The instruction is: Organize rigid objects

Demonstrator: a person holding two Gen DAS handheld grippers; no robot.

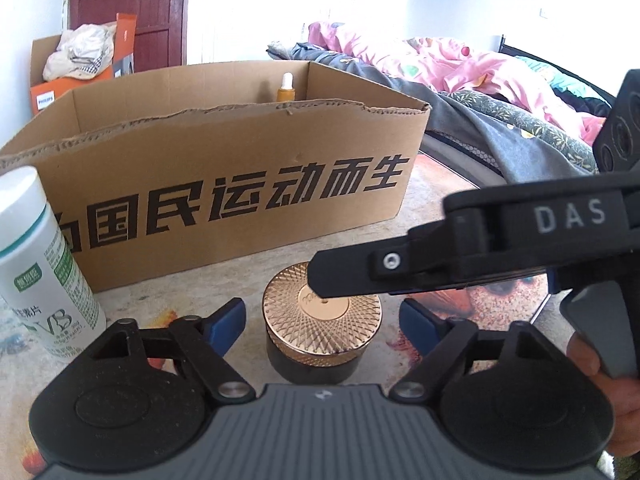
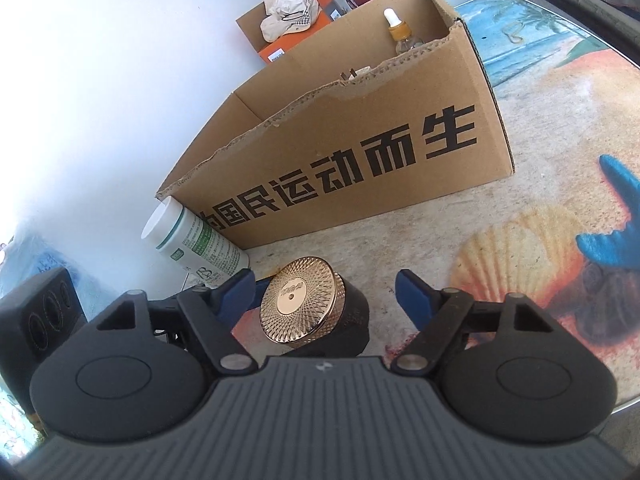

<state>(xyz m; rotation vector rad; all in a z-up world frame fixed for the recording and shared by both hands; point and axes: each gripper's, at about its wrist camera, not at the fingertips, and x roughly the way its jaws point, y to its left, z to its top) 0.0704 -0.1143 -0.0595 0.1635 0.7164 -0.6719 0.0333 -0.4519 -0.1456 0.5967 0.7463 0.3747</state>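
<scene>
A dark jar with a patterned gold lid stands on the printed table cover, in front of an open cardboard box. My left gripper is open, its blue pads on either side of the jar with a gap on each side. My right gripper is open around the same jar; its left pad is close to the lid and the right pad stands apart. In the left wrist view one black finger of the right gripper reaches in from the right over the lid. A person's hand holds that tool.
A white bottle with a green label stands left of the jar, by the box's corner. An amber dropper bottle stands inside the box. Behind are a smaller box with a hat and a bed at right.
</scene>
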